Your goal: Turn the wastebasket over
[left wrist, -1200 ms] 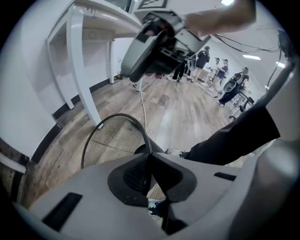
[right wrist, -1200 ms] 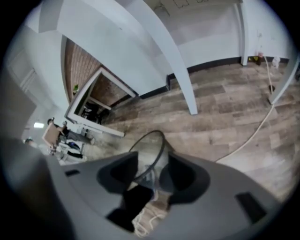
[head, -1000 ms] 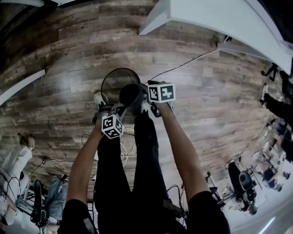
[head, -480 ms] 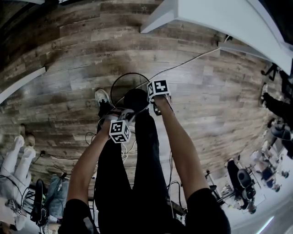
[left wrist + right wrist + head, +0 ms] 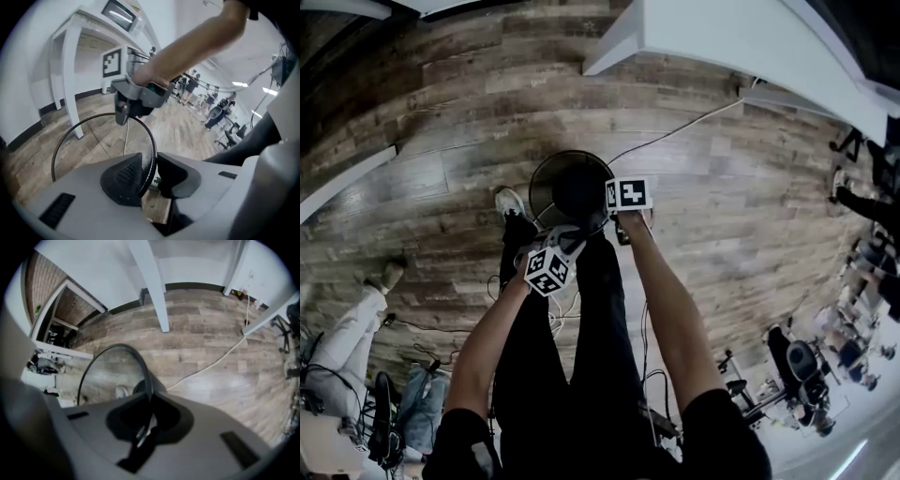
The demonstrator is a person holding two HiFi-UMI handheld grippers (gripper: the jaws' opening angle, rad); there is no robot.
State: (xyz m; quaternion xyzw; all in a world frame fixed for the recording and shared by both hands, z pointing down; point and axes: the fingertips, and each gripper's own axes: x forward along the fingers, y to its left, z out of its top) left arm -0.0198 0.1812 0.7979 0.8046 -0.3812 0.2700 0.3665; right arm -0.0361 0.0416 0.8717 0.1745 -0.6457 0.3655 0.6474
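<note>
- Plank floor (image 5: 431, 178): fills the head view and carries the wastebasket.
- Black mesh wastebasket (image 5: 570, 187): centre of the frame, upright, mouth up, long axis pointing toward the camera. It sits just above both hands in the picture.
- Person's right hand-held gripper (image 5: 148, 401): at the rim's right edge. Jaws have just been closing and are clamped on the rim.
- Person's left hand-held gripper (image 5: 152, 169): at the rim's lower edge. Jaws have just been opening and stand apart, with the rim loose between them. By the look of it, the tipping turns on the right grip.
</note>
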